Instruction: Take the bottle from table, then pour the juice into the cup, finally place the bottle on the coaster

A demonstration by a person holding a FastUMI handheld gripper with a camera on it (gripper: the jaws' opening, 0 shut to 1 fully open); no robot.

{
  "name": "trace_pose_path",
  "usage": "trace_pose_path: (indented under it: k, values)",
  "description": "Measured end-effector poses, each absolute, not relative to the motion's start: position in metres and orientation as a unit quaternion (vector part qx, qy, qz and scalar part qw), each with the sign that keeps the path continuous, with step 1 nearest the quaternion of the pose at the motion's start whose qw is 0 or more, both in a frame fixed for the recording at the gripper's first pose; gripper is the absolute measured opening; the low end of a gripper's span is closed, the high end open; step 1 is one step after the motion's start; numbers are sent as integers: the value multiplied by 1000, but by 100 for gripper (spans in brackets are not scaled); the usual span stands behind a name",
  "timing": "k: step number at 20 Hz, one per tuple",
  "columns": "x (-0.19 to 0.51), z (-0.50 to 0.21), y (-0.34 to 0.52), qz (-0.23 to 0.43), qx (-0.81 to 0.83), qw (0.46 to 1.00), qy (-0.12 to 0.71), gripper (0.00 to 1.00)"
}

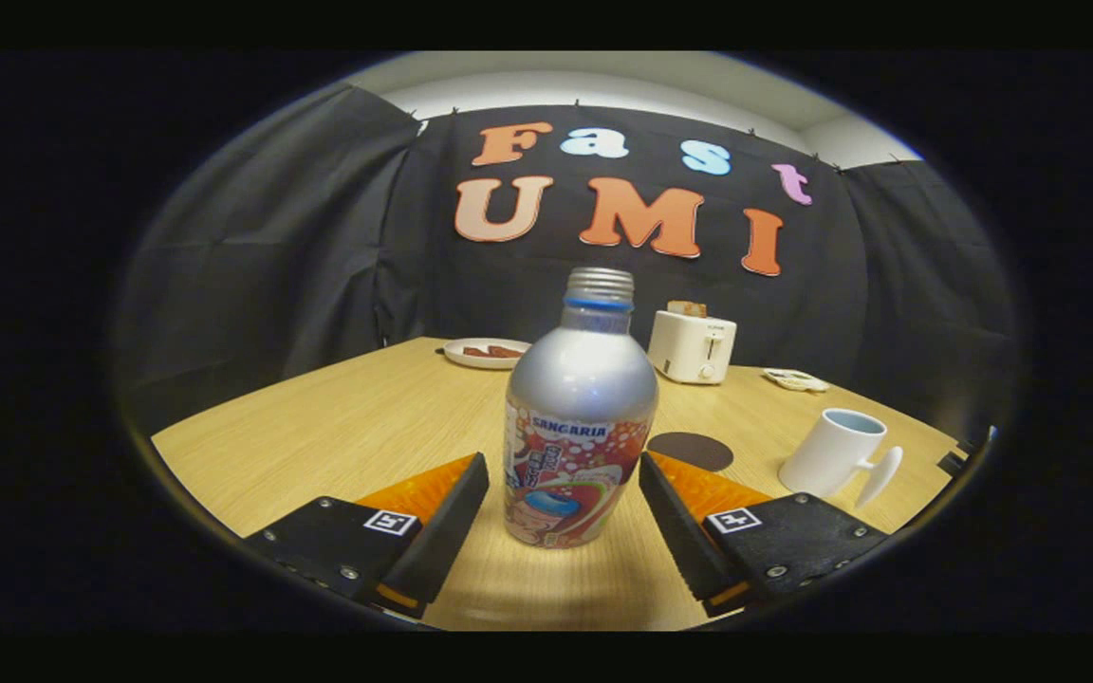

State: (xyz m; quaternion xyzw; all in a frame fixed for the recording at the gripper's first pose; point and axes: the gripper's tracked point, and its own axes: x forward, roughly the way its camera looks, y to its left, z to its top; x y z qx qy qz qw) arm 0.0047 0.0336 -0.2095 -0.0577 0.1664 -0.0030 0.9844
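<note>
Spreading wide across the scene, the pale wooden tabletop (338,427) carries everything here and runs back to the dark cloth wall of the booth. The hand-held gripper (564,484) sits low over the near part of it, level and pointing straight ahead, its two fingers (442,522) spread wide with the bottle (580,417) standing upright between them; a gap shows on each side, so neither finger touches the bottle. The bottle is silver with a printed wrap on its lower half and a threaded neck; whether a cap sits on that neck is hard to make out. The rear parts of both fingers are cut off by the rim of the view, and the hand that holds the tool cannot be seen. Beyond the fingers, at the back of the tabletop, stands a white toaster (692,346) with a slice of something sticking out of its top. To the right of the right finger a white cup (836,451) stands upright, its handle turned toward the near right; its inside is not visible. Far back on the left lies a white plate (488,352) with some dark food that is too small to identify. Just behind the right finger and beside the bottle lies the dark round coaster (691,451), partly hidden by the bottle's side. A small flat pale dish (796,379) lies to the right of the toaster, blurred.
</note>
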Motion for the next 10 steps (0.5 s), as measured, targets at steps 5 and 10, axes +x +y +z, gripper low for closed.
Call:
trace_pose_path:
  k: [5, 10]
  values:
    - [3, -219, 35, 6, -64, 982, 176, 90]
    - [4, -211, 39, 25, -72, 984, 162, 81]
